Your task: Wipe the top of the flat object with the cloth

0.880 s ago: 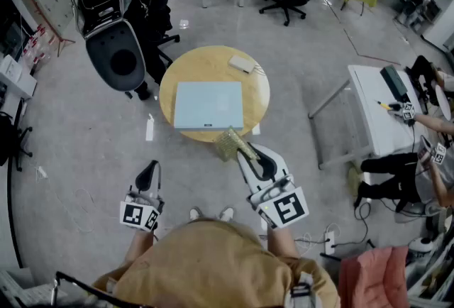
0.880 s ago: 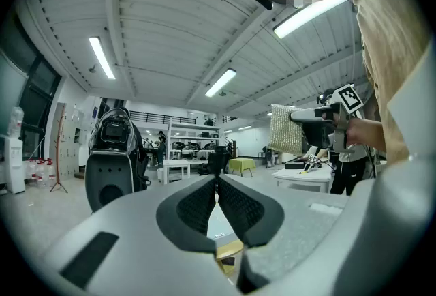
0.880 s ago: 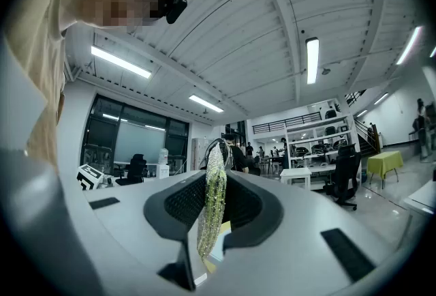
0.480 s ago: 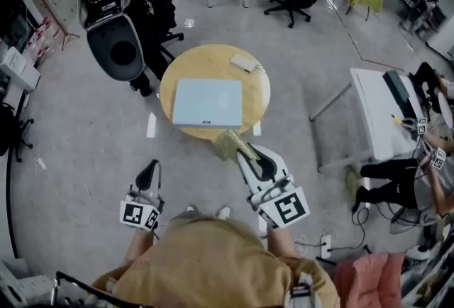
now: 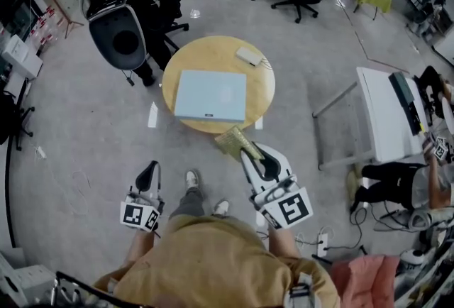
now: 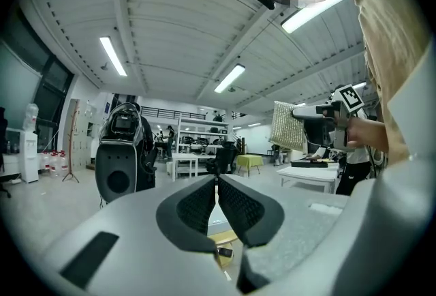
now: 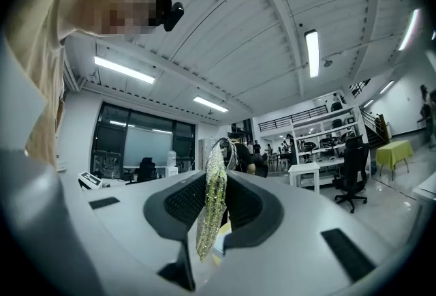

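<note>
Our right hand-held gripper [image 5: 246,150] pinches the cloth [image 5: 232,140] just off the counter [image 5: 206,57], our left hand-held gripper [image 5: 147,173] closed and empty, so we should spread it broadly on the flat object [image 5: 211,96] mid-counter.

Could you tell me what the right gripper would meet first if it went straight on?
Probably the light-blue flat object on the round table; the right gripper, shut on the cloth, may instead pass above it.
</note>
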Tool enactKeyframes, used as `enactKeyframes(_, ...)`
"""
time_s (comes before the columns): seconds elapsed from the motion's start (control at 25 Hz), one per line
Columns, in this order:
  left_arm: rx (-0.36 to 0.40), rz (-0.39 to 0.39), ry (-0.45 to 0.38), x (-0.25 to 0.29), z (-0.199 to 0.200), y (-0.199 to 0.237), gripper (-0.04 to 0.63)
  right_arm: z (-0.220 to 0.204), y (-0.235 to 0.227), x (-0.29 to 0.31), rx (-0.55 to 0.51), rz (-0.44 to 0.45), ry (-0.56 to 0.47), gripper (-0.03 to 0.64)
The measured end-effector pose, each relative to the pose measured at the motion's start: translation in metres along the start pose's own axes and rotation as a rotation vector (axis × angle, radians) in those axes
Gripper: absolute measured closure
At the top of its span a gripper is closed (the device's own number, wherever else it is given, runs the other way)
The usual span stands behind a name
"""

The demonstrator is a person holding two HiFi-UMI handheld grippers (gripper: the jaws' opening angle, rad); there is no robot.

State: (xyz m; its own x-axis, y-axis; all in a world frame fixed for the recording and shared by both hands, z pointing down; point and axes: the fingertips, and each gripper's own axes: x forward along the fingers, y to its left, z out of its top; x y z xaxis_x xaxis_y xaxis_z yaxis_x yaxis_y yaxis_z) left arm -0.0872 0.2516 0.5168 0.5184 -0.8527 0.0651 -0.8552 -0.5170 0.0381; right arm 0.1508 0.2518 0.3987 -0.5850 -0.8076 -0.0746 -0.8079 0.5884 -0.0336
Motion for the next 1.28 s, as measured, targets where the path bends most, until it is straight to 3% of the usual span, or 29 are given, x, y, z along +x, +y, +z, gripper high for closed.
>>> enactKeyframes(0.48,-0.039,-0.083,0.012,0.055,-0.019,0.048,0.58,-0.025,-0.018,0.044,0.005,-0.102,0.059,0.552)
enactKeyframes(0.68,-0.053,-0.092,0.031,0.08,-0.017,0.091,0.58,-0.016,-0.028,0.097,-0.016,-0.115,0.065,0.552)
enactKeyframes(1.28,-0.07,-0.144,-0.019,0.171,0.016,0.238,0.58,-0.001,-0.039,0.271,-0.085,-0.14,0.074,0.552)
